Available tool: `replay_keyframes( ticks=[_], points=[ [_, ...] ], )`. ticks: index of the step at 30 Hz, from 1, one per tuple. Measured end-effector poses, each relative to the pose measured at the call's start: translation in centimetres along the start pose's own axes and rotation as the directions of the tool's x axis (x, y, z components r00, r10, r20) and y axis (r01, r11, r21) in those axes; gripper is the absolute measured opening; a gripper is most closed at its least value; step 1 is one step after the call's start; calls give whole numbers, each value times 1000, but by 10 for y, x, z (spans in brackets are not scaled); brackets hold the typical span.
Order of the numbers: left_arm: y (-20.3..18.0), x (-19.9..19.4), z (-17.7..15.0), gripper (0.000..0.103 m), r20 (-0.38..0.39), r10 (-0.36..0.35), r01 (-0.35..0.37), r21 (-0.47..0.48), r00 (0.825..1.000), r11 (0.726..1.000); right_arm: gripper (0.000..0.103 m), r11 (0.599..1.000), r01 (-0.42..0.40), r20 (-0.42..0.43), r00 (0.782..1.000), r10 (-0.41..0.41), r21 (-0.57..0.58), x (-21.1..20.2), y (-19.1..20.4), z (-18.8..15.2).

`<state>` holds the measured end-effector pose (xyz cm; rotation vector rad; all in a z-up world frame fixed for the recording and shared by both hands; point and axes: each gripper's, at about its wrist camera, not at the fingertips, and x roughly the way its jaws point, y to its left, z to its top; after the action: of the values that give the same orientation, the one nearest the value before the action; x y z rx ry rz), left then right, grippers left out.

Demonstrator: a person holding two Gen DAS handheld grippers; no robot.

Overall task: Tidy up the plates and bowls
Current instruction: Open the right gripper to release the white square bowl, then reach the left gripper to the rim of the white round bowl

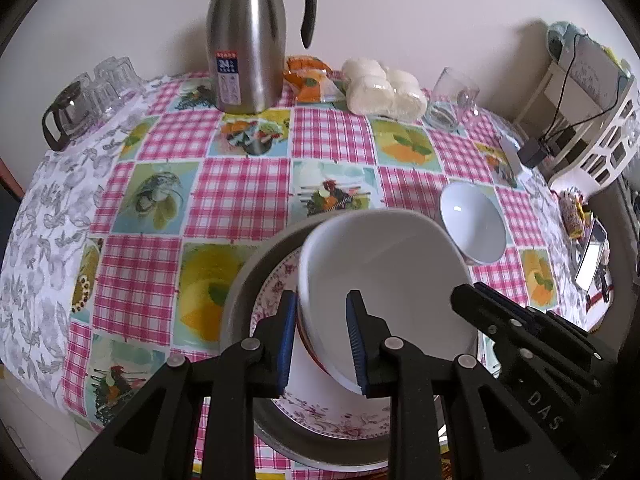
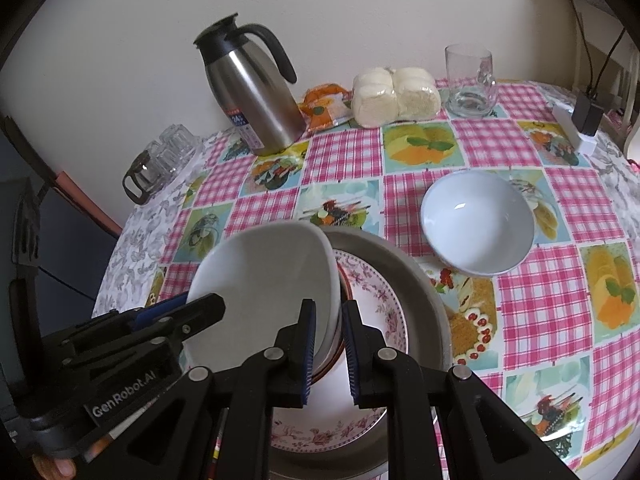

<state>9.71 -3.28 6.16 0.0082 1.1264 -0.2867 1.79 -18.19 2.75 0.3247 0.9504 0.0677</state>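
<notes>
A large white bowl [image 1: 384, 276] [image 2: 264, 276] is held tilted over a floral plate [image 1: 340, 412] [image 2: 380, 304] that lies in a grey dish [image 1: 240, 280] [image 2: 424, 280]. My left gripper [image 1: 322, 340] is shut on the bowl's left rim. My right gripper [image 2: 328, 344] is shut on the bowl's right rim. Each gripper shows at the edge of the other's view. A smaller white bowl [image 1: 474, 224] [image 2: 478, 226] stands on the checked tablecloth to the right, apart from the stack.
A steel thermos jug [image 1: 248, 40] [image 2: 252, 92] stands at the back, with wrapped buns [image 1: 384, 86] [image 2: 394, 94] and a glass mug [image 1: 452, 98] [image 2: 470, 82] beside it. Upturned glasses [image 1: 104, 88] [image 2: 164, 152] sit far left. A white rack [image 1: 592, 120] stands far right.
</notes>
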Motion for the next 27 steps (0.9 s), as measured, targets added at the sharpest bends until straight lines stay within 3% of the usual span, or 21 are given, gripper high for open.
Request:
replay_keyframes(
  ticks=[4, 6, 7, 9, 11, 21, 23, 27],
  points=[
    [2, -11, 2, 44, 45, 2, -1, -14, 999, 1000, 17, 1000, 3, 46, 999, -3, -9, -12, 2, 3],
    [2, -15, 3, 46, 61, 7, -6, -18, 998, 1000, 19, 1000, 6, 63, 998, -5, -16, -15, 3, 5],
    [3, -16, 3, 46, 66, 14, -13, -22, 998, 1000, 23, 1000, 13, 68, 998, -12, -19, -16, 3, 5],
    [6, -19, 4, 50, 75, 32, -29, -43, 997, 999, 48, 999, 32, 76, 997, -30, -23, -17, 3, 6],
    [11, -22, 5, 54, 87, 44, -38, -68, 995, 997, 58, 998, 56, 84, 995, -53, -33, -17, 4, 7],
    [34, -20, 4, 72, 87, 174, -160, -149, 981, 976, 84, 991, 119, 89, 990, -113, -63, -13, 3, 7],
    [38, -20, 4, 84, 92, 185, -169, -163, 978, 972, 86, 989, 131, 86, 988, -126, -61, -12, 2, 7],
    [43, -22, 4, 85, 99, 196, -176, -184, 976, 967, 90, 988, 142, 83, 987, -137, -55, -11, -1, 8]
  ],
)
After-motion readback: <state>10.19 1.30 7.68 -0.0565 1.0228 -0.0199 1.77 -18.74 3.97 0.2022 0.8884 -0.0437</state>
